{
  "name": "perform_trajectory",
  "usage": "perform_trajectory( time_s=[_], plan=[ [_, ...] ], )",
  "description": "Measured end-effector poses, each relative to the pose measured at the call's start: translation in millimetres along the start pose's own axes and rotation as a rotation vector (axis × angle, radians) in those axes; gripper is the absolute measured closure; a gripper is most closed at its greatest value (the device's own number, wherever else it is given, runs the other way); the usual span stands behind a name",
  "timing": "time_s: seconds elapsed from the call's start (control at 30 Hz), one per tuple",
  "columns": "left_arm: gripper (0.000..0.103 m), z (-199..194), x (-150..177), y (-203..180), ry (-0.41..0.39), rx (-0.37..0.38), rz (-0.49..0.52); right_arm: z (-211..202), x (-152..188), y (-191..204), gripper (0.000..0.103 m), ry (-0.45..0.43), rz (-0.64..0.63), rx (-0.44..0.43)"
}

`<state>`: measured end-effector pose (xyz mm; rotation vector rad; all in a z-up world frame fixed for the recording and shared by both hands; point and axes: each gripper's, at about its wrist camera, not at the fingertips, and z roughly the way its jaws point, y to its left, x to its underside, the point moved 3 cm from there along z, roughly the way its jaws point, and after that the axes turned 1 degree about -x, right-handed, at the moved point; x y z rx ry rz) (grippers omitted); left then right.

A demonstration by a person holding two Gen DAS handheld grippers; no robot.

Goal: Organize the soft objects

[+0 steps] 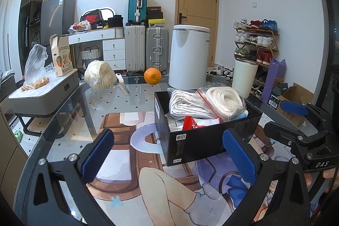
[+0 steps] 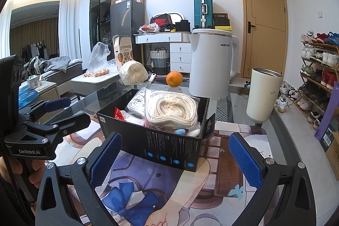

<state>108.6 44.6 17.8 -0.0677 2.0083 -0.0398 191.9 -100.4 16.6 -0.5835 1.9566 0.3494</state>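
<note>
Both tongs, left (image 1: 169, 159) and right (image 2: 175, 159), gape wide, empty, before the black box (image 2: 169, 147).

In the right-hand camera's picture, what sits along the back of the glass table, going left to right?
Bagged roll of white rope → knife → orange → white kettle → cream cup.

"AUX" on white kettle (image 2: 214, 65), "KUMQUAT" on carton (image 2: 124, 53), "GenRobot.AI" on left gripper (image 2: 53, 111)
</note>
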Motion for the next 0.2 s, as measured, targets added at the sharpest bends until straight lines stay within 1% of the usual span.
perform_trajectory(
  time_s=[0.2],
  plan=[
    [0.000, -2.0, -0.3, -0.3, -0.008, -0.004, 0.003, -0.1, 0.0, 0.0, 0.001, 0.000, 0.000, 0.000]
  ],
)
